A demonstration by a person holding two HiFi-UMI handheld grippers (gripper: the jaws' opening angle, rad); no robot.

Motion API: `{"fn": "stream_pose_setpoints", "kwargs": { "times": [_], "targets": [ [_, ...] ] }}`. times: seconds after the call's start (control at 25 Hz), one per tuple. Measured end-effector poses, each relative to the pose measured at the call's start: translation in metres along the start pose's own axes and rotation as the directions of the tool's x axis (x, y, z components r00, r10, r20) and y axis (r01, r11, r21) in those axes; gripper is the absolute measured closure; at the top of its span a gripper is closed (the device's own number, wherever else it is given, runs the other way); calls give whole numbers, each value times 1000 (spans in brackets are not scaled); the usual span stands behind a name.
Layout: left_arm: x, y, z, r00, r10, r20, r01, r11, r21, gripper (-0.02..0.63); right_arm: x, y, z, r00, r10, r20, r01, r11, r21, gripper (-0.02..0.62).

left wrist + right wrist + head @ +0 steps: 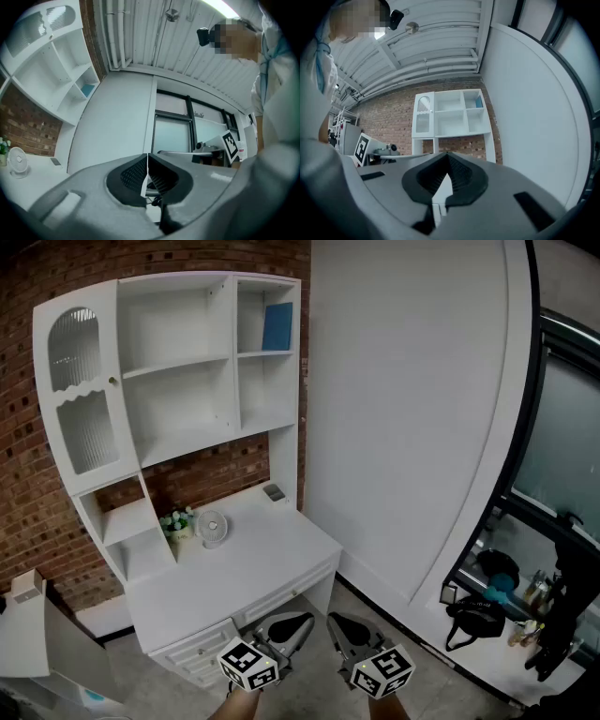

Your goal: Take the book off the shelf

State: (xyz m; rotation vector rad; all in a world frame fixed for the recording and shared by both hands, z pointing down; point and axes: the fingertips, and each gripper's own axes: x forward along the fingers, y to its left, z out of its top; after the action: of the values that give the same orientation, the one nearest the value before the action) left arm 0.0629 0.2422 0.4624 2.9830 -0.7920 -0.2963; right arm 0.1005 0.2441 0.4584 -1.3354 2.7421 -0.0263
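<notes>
A blue book [277,326] stands upright in the top right compartment of the white shelf unit [178,442], which rises over a white desk against a brick wall. It shows as a small teal patch in the left gripper view, book [86,89], and far off in the right gripper view, book [478,101]. Both grippers are held low in front of the desk, far below the book. My left gripper [302,622] [147,157] is shut with nothing in it. My right gripper [337,622] [448,154] is also shut and empty.
On the desk top [272,554] stand a small white fan [213,527], a little plant [176,521] and a grey object [274,492]. A glass cabinet door [80,395] closes the shelf's left side. A black bag [473,615] lies by the window at right.
</notes>
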Motion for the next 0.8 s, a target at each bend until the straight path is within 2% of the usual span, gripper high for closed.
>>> {"fn": "stream_pose_setpoints", "kwargs": {
  "times": [0.8],
  "targets": [
    [9,-11,-4,1000,1,-11,-1,1000,-2,594,-9,-5,-1,1000,23,-8,-23,1000,10,581]
  ]
}}
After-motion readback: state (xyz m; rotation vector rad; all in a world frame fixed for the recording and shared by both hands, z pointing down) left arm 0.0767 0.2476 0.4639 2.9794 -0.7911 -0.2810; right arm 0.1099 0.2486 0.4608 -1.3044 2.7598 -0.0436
